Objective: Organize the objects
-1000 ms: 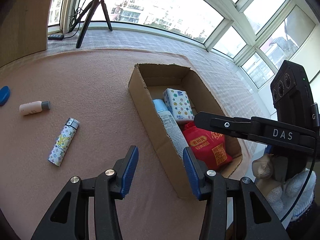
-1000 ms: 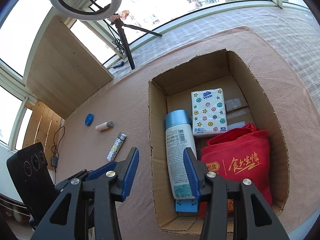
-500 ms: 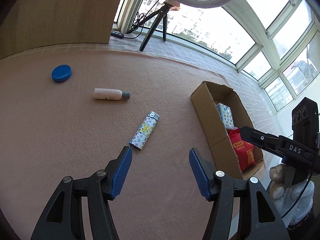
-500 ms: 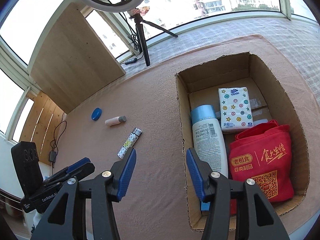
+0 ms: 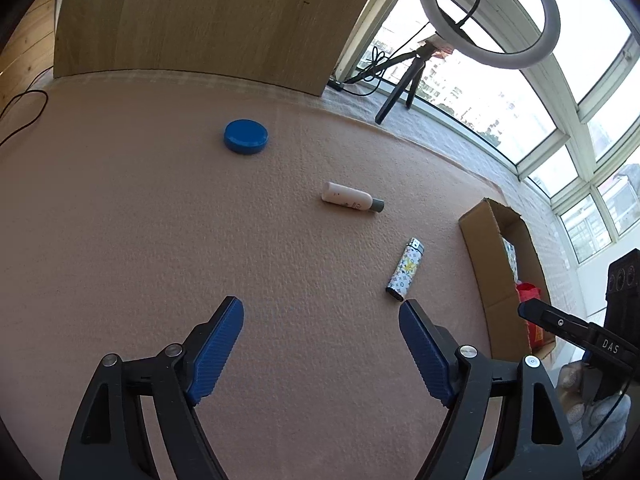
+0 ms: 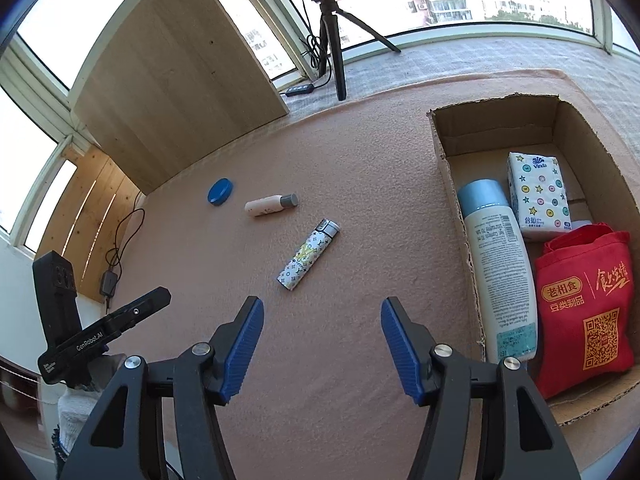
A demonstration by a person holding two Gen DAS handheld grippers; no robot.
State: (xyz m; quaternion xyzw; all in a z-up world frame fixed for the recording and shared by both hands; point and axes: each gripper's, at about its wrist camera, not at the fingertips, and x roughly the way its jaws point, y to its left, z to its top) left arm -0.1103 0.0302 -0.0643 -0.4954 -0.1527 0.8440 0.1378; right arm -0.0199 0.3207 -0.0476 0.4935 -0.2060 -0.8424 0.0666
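Now the left gripper (image 5: 320,332) is hovering spread and empty over the mat's (image 5: 120,240) middle, so squaring across the patterned lighter (image 5: 405,275) beside the cardboard box (image 5: 496,280) looks wisest.

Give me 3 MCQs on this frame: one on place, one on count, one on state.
1. Where does the patterned lighter lie?
A. in the box
B. on the mat beside the box
C. in the left gripper

2. How many items lie loose on the mat?
A. one
B. three
C. five

3. How does the right gripper stand?
A. open, empty
B. shut on the red bag
C. shut on the lighter

Key: B, it lies outside the cardboard box; B, lighter, blue lid, small bottle; A, bare mat shows between its jaws.
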